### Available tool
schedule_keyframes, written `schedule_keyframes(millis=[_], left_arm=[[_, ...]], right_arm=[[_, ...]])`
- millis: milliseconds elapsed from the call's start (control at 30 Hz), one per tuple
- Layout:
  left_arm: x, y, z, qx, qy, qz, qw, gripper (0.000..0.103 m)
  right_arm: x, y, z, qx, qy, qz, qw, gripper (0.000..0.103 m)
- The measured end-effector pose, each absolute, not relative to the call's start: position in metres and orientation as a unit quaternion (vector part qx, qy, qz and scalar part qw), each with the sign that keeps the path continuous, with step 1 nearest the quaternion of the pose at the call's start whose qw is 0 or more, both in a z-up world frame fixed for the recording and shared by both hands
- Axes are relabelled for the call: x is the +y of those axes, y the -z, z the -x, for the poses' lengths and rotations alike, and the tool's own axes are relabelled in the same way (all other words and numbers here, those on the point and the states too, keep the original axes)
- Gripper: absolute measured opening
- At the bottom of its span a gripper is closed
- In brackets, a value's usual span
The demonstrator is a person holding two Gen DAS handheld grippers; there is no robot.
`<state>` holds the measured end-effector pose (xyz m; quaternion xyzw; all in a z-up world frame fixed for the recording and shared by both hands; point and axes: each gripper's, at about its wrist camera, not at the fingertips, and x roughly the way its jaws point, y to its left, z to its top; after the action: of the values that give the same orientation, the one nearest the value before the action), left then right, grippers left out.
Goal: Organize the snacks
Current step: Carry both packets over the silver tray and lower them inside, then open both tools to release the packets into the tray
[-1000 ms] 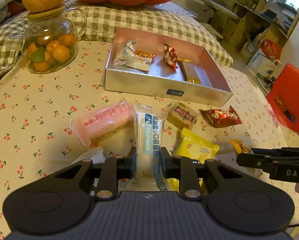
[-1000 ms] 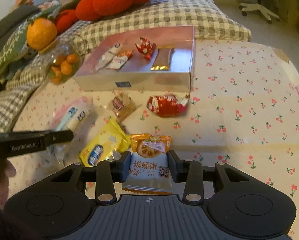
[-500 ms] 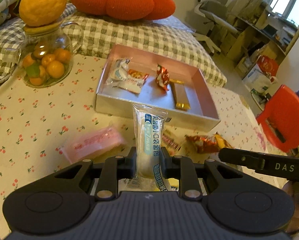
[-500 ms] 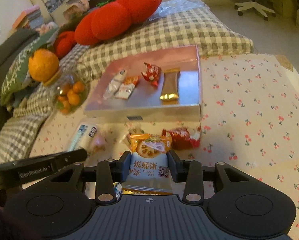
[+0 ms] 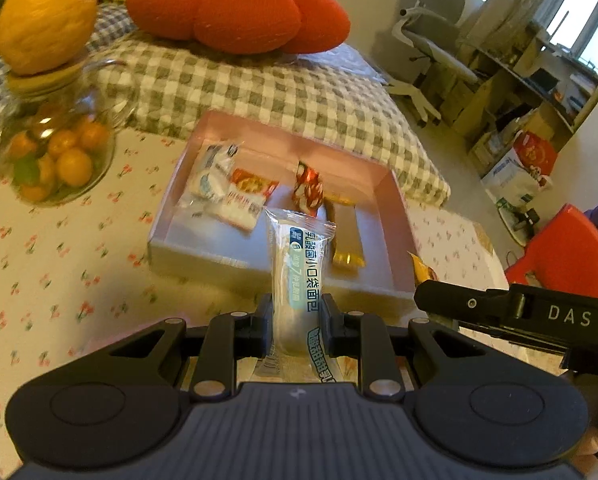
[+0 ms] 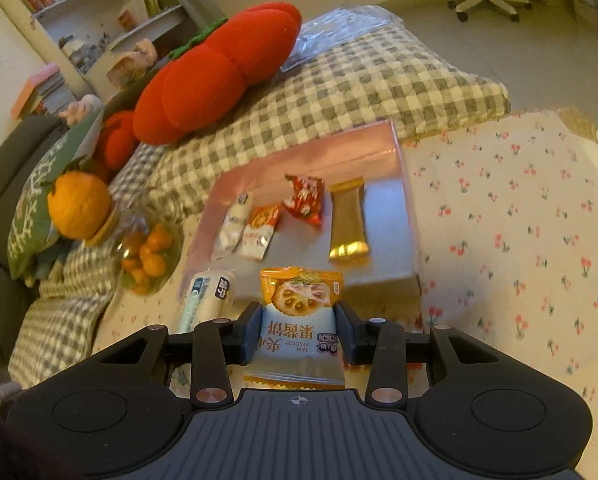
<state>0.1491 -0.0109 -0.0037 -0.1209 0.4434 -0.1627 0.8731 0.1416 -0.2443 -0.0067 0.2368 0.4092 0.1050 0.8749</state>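
Gripping bread pack (image 5: 297, 280), right hand-held gripper (image 5: 515, 312) alongside, jam biscuit (image 6: 299, 320) elsewhere

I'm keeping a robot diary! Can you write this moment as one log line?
left gripper: shut on bread pack | right gripper: shut on biscuit pack | box: four snacks inside

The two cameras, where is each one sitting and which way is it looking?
Left wrist camera: sits on the left gripper, looks along the bread pack toward the pink box; the right gripper shows at right.
Right wrist camera: sits on the right gripper, looks over the biscuit pack at the same box; only its own gripper shows clearly.
Shared: box, tomato cushion, fruit jar.
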Motion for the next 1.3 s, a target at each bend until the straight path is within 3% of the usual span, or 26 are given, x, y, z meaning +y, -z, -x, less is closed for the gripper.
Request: schedule_keyframes(millis=[367, 1300], left_arm=[[-0.037, 0.01, -0.207, 0.445, 0.149, 0.101, 0.877, 0.021], [-0.063, 0.049, -0.265, 0.444, 0.116, 0.041, 0.888, 0.021]], right_arm=[[-0.269, 0.021, -0.208, 0.402, -0.084, -0.274, 0.869, 0.038], [-0.271, 0.05, -0.287, 0.41, -0.034, -0.195, 0.89, 0.039]])
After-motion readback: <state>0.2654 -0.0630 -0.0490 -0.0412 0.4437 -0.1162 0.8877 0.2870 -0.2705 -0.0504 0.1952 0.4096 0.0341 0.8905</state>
